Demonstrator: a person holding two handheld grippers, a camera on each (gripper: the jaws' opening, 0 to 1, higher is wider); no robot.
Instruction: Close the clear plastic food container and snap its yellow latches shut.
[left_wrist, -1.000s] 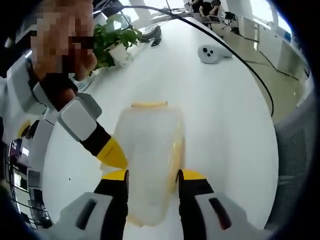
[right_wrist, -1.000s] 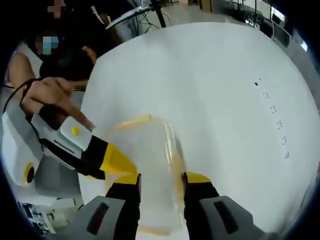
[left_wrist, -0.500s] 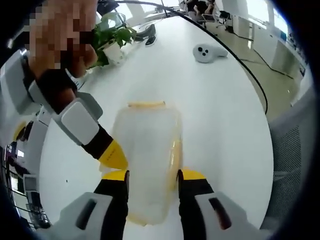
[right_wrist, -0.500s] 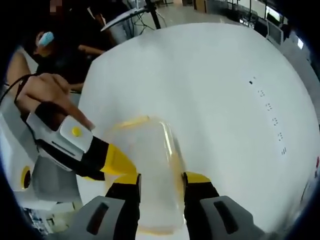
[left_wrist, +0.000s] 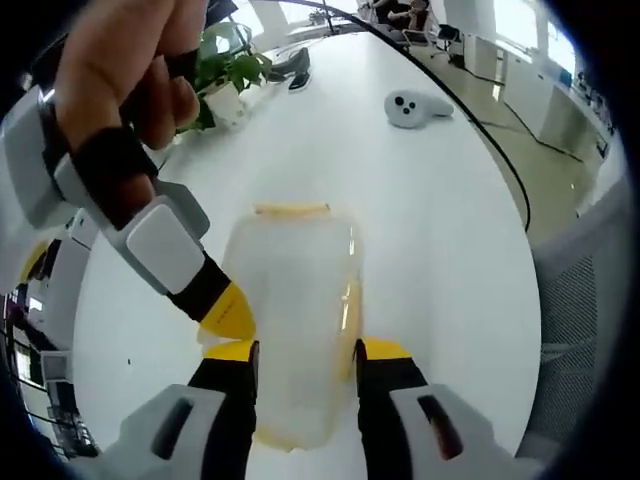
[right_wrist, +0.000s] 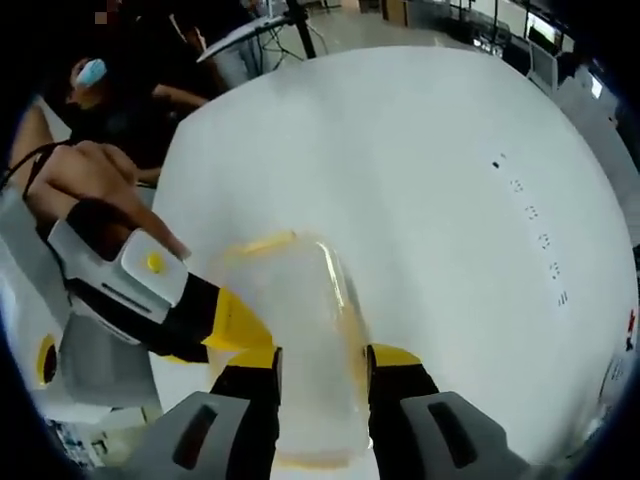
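Container (left_wrist: 295, 320), clear with yellow latches (left_wrist: 293, 210), lies on the white table (left_wrist: 430, 220), and both hand-held grippers clench its sides. Left hand-held gripper (left_wrist: 303, 352) has it between its yellow-tipped jaws, while the right hand-held gripper (right_wrist: 322, 355) grips it too. A hand (left_wrist: 120, 90) holds the right one, reaching down from the upper left of the left gripper view.

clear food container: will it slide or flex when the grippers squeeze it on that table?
Likely slides: the clear container sits on a smooth white table. Probably light, since it looks empty. The thin translucent walls may flex between the left gripper jaws. The yellow latch looks stiffer.
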